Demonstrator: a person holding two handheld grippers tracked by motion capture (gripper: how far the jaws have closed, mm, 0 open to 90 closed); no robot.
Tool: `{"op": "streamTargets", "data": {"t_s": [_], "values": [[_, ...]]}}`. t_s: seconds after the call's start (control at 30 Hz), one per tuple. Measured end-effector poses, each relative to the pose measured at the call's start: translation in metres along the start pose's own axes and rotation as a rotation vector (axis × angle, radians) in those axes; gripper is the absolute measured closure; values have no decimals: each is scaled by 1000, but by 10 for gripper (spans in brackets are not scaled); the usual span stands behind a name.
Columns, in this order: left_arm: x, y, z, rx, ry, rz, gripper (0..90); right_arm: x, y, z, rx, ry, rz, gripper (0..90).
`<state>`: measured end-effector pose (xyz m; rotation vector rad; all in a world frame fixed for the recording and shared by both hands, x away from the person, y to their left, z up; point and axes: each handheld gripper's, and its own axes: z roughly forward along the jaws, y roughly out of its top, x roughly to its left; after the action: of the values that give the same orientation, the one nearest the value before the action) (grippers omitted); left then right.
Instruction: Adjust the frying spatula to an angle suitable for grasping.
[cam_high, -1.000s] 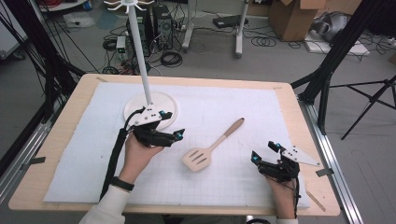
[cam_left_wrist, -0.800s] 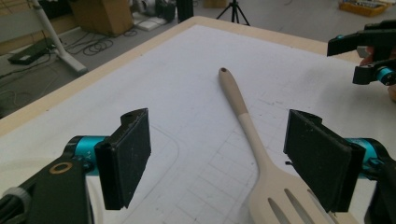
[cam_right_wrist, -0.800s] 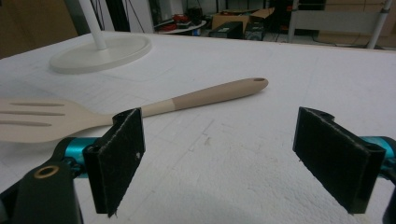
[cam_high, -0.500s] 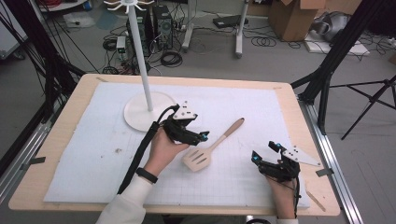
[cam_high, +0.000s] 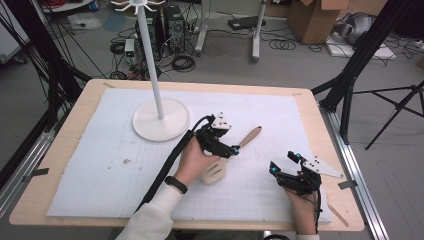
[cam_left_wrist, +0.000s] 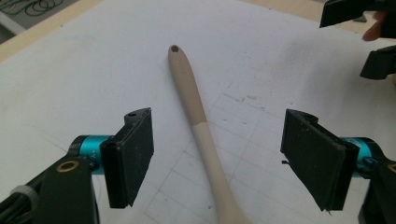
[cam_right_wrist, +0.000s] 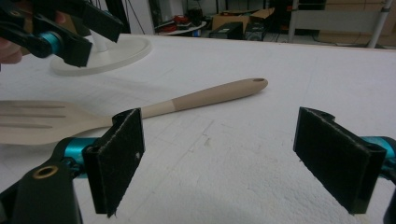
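Note:
A pale wooden slotted spatula lies on the white mat, its handle pointing toward the far right. My left gripper hovers over the spatula's neck. In the left gripper view the handle runs between the wide-apart pads, which do not touch it; the jaws have just been closing slightly. My right gripper rests near the front right of the mat, open with nothing between its pads. The right gripper view has the spatula lying ahead and the left gripper at upper left.
A white stand with a round base and a tall pole topped by hooks stands at the back left of the mat. The wooden table edge runs close to my right hand. Cables and boxes lie on the floor beyond.
My left hand has moved right from the stand's base to above the spatula. The right hand has not moved.

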<state>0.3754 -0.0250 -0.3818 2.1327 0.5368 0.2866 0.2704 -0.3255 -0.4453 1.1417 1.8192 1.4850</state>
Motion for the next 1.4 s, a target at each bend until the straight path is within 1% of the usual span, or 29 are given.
{"op": "streamTargets", "data": {"t_s": [0.07, 0.1, 0.13, 0.17, 0.2, 0.27, 0.33, 0.37, 0.4, 0.43, 0.47, 0.5, 0.63, 0.7, 0.73, 0.77, 0.8, 0.87, 0.97, 1.03, 1.1, 1.13, 1.17, 1.2, 1.27, 1.3, 1.33, 1.37, 1.4], "values": [[-1, 1, 6, 16, -7, -16, 285, 0, 0, 0, -1, -1, -2, 152], [-2, 2, 12, 48, -5, -14, 311, 0, 0, 0, 0, 0, 0, 152], [-2, 2, 12, 48, -5, -14, 321, 0, 0, 0, 0, 0, 0, 152], [-3, 4, 19, 89, 3, -3, 334, 0, 0, 0, 0, 0, 1, 152], [-3, 4, 19, 89, 3, -3, 342, 0, 0, 0, 0, 0, 1, 152], [-5, 5, 25, 129, 13, 6, 344, 0, 0, 0, 0, 2, 1, 152], [-6, 6, 31, 164, 10, 2, 357, 0, 0, 0, 0, 1, 0, 152], [-7, 6, 37, 188, 5, -7, 366, 0, 0, 0, 0, 1, 0, 152], [-7, 6, 37, 188, 5, -7, 373, 0, 0, 0, 0, 1, 0, 152], [-7, 5, 41, 211, 11, -4, 384, 0, 0, 0, -1, 0, -2, 152], [-7, 5, 41, 211, 11, -4, 395, 0, 0, 0, -1, 0, -2, 152], [-6, 5, 45, 238, 14, -5, 407, 0, 0, 0, -1, 1, -3, 152], [-5, 5, 50, 247, 26, -17, 448, 0, 0, 0, 0, 1, 1, 152], [-4, 6, 52, 258, 33, -26, 455, 0, 0, 0, 0, 1, 1, 152], [-3, 6, 54, 273, 36, -27, 466, 0, 0, 0, 0, 1, 1, 152], [-3, 5, 56, 301, 39, -46, 505, 0, 0, 0, -1, 3, 1, 153], [-3, 5, 56, 301, 39, -46, 514, 0, 0, 0, -1, 3, 1, 153], [-3, 4, 57, 322, 37, -60, 525, 0, 0, -1, 0, 4, 7, 153], [-3, 3, 57, 333, 34, -64, 545, 0, 0, -1, 0, 4, 6, 152], [-5, 2, 59, 355, 35, -67, 550, 0, 0, -1, -2, 3, 5, 152], [-7, 0, 63, 382, 53, -50, 553, 0, 0, -1, 0, 3, 7, 152], [-7, 0, 63, 382, 53, -50, 553, 0, 0, -1, 0, 3, 7, 152], [-7, 0, 64, 384, 53, -66, 554, 0, 0, -1, 0, 3, 7, 152], [-7, 0, 64, 384, 53, -66, 564, 0, 0, -1, 0, 3, 7, 152], [-6, 0, 64, 381, 56, -72, 607, 0, 0, -1, 0, 4, 7, 153], [-5, 0, 64, 382, 57, -81, 612, 0, 0, -1, 0, 4, 7, 153], [-5, 0, 64, 382, 57, -81, 616, 0, 0, -1, 0, 4, 7, 153], [-6, 0, 64, 382, 65, -93, 618, 0, 0, -1, 1, 4, 7, 153], [-6, 0, 64, 382, 65, -93, 621, 0, 0, -1, 1, 4, 7, 153]]}}
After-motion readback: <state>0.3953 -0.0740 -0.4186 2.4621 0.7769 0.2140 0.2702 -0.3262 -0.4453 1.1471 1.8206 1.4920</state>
